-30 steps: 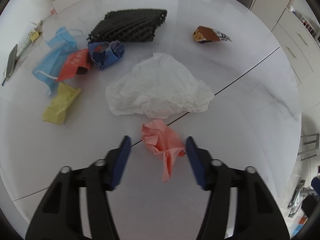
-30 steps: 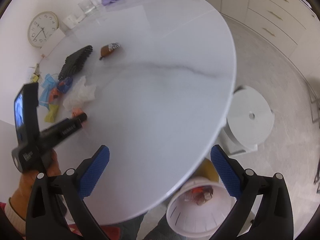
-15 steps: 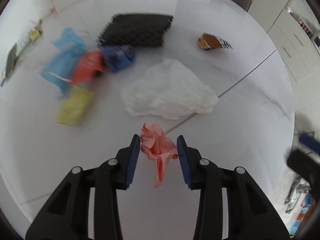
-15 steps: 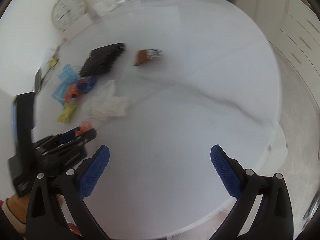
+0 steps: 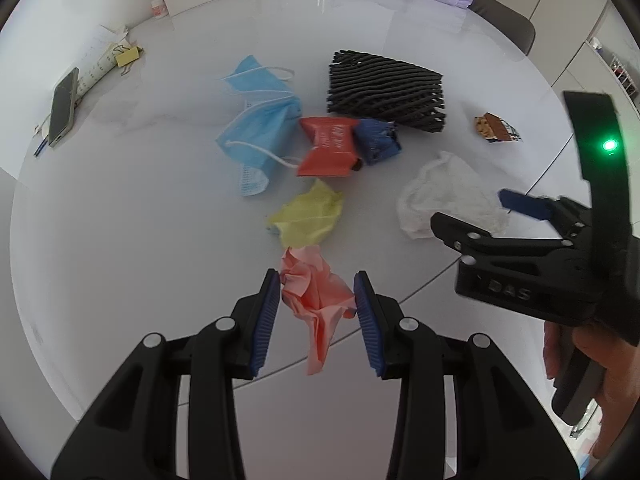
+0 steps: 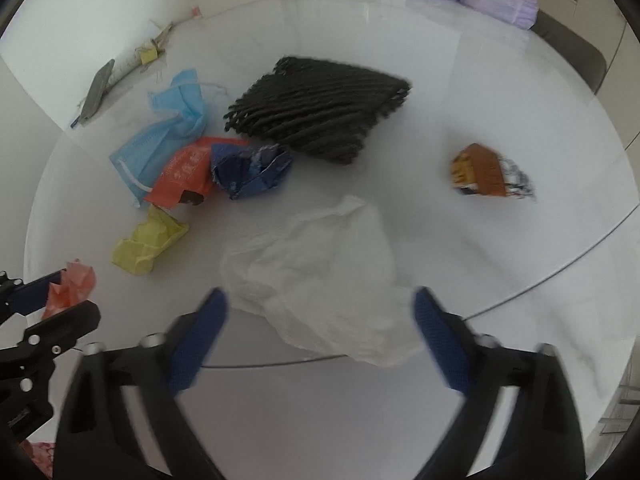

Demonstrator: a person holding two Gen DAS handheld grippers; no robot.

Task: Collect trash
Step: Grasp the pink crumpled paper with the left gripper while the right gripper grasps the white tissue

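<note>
Left tool (image 5: 316, 312) gripping pink paper (image 5: 316, 292) (right closing)

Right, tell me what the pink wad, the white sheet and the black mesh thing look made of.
Pink wad: thin matte paper, sharply creased.
White sheet: soft tissue or thin translucent film, finely wrinkled; cannot tell which.
Black mesh thing: probably foam netting, matte, with ribbed open lattice.

The table (image 5: 120, 240) was white marble with faint grey veins. On it lay a pale blue face mask (image 5: 258, 128), a red wrapper (image 5: 328, 146) with white lettering, a dark blue wrapper (image 5: 378, 140), a yellow paper (image 5: 308, 216), a black ribbed net (image 5: 386, 90), a white tissue (image 6: 320, 276) and an orange-brown wrapper (image 6: 486, 172). The crumpled paper (image 5: 316, 296) was salmon pink. Both grippers had black frames with blue textured fingers (image 5: 266, 320).
</note>
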